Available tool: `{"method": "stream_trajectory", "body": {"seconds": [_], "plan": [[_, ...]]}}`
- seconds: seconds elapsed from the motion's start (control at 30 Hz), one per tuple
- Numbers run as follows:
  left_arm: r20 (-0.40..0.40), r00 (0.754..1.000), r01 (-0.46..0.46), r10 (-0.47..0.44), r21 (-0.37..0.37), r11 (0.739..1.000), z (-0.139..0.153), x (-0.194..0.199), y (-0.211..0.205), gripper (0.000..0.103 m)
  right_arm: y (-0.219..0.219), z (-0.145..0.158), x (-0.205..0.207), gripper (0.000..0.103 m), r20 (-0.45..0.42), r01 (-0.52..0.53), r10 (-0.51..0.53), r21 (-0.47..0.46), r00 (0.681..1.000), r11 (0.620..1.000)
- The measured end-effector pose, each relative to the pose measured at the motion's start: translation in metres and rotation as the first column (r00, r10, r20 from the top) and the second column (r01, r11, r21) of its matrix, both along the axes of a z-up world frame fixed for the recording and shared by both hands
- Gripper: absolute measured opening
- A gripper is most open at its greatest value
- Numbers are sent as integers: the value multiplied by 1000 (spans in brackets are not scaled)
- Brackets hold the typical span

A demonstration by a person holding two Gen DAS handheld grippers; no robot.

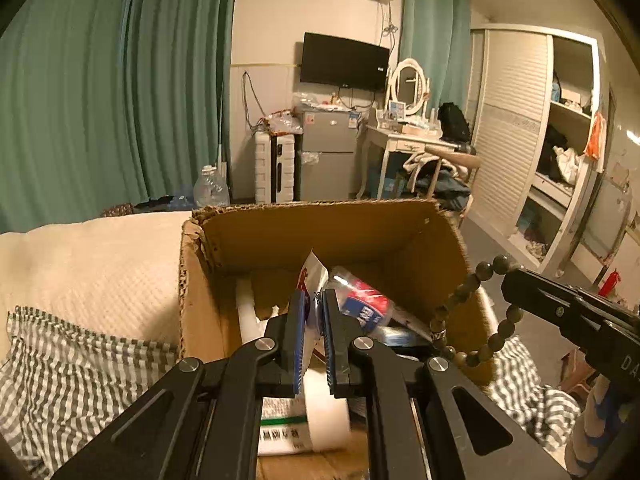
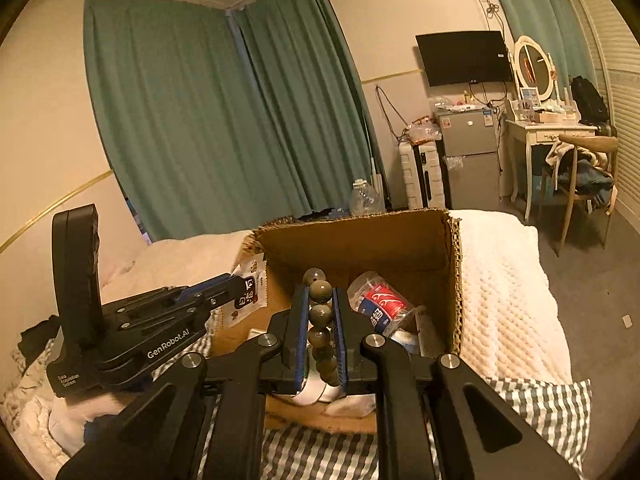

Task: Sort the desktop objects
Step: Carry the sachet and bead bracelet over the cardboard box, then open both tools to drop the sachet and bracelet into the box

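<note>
1. Beads first: the bead bracelet (image 2: 320, 320) is pinched between the pads of my right tool (image 2: 321, 334), its loop dangling at the near right corner of the cardboard box (image 1: 320, 236).
2. Snack packet (image 1: 310, 280) sits clamped in my left tool (image 1: 311, 340), closed tight on it, held over the box's left side.
3. Box stands on the bed (image 2: 504, 280); a crushed bottle (image 2: 378, 302) already lies inside.
4. Step in hand, as I judge it: dropping both items into the box.
5. Next I should carry each tool further over the opening, then open the jaws so packet and beads fall clear of the rim.
</note>
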State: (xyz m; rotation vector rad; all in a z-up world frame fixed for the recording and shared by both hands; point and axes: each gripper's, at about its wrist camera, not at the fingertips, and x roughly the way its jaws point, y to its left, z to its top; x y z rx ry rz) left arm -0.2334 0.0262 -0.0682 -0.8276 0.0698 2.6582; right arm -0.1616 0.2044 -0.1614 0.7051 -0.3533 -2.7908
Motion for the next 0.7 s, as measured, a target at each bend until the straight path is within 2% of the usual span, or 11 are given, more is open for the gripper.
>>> {"method": "stream_trajectory", "body": {"seconds": [0.23, 0.3, 0.4, 0.43, 0.5, 0.7], "plan": [[42, 999, -28, 29, -13, 1000, -25, -27, 1, 13, 4, -26, -37, 11, 60, 26, -25, -6, 998, 1000], [51, 998, -38, 39, -14, 999, -28, -31, 0, 21, 6, -32, -43, 12, 80, 36, -35, -7, 996, 999], [52, 996, -66, 67, -17, 998, -27, -33, -3, 44, 9, -36, -48, 14, 104, 52, -51, -11, 993, 999], [48, 996, -73, 74, -14, 997, -26, -32, -4, 50, 10, -36, -49, 18, 104, 55, -53, -10, 993, 998], [41, 996, -78, 78, -6, 997, -21, -27, -5, 51, 11, -33, -46, 29, 99, 60, -59, -6, 993, 998], [-1, 997, -79, 79, 5, 997, 5, -1, -10, 56, 11, -12, -30, 29, 75, 69, -68, -13, 995, 998]]}}
